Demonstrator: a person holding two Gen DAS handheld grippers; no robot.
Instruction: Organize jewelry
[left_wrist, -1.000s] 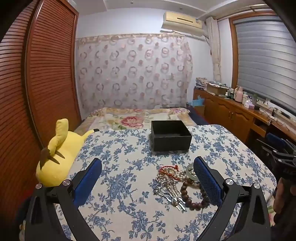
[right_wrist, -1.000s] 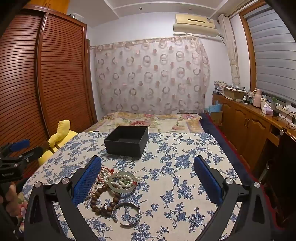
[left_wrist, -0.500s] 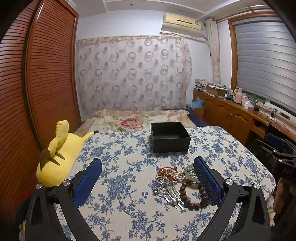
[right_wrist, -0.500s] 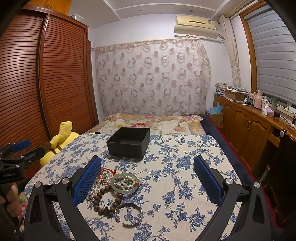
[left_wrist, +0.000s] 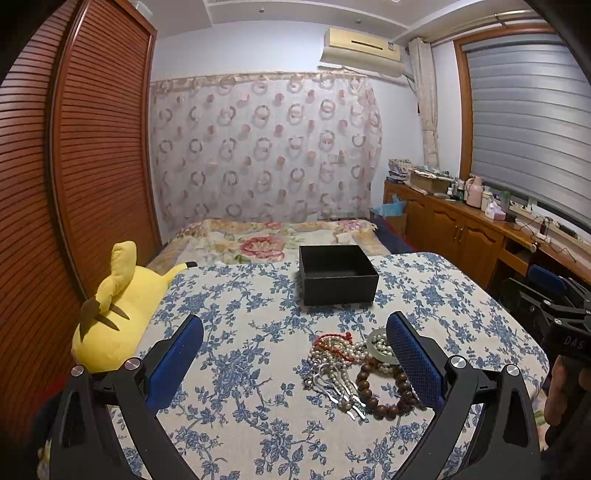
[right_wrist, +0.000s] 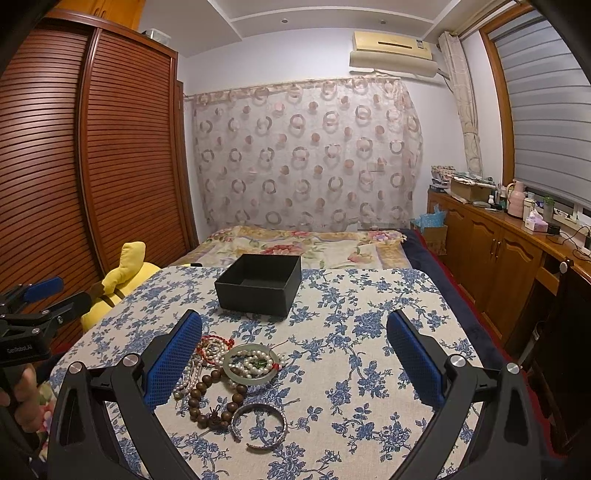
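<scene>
Two grippers, both held above a table draped in a blue-flowered cloth (right_wrist: 369, 317). Left gripper (left_wrist: 295, 354) spread wide, nothing between its blue pads; right gripper (right_wrist: 294, 354) likewise agape and empty. One heap of jewelry (right_wrist: 236, 373) lying on the cloth, under the left finger of the right gripper and beside the right finger of the left one. Counted in the heap: one pale jade bangle (right_wrist: 251, 363) with white pearls and a green bead inside its ring, one dark wooden bead bracelet (right_wrist: 207, 400), one open silver cuff (right_wrist: 260, 426) nearest the camera and just touching the wooden beads, one red cord strand (right_wrist: 214, 341), and pearl strands too tangled to number. From the left wrist view, silver cuff out of sight and the jade bangle (left_wrist: 380, 347) half hidden behind the blue pad; thin silver pieces (left_wrist: 343, 387) there hard to identify. One black open box (right_wrist: 260, 290) farther back on the cloth, apart from the heap, its inside dark and mostly hidden. One yellow plush toy (left_wrist: 118, 310) at the left edge of the table, partly cut off in the right wrist view. Fingers of a hand (right_wrist: 22, 391) gripping the left handle, cropped at the frame edge. Against the earlier frames, both views slightly higher and pulled back a touch, heap and box unmoved, both claws as wide as before.
</scene>
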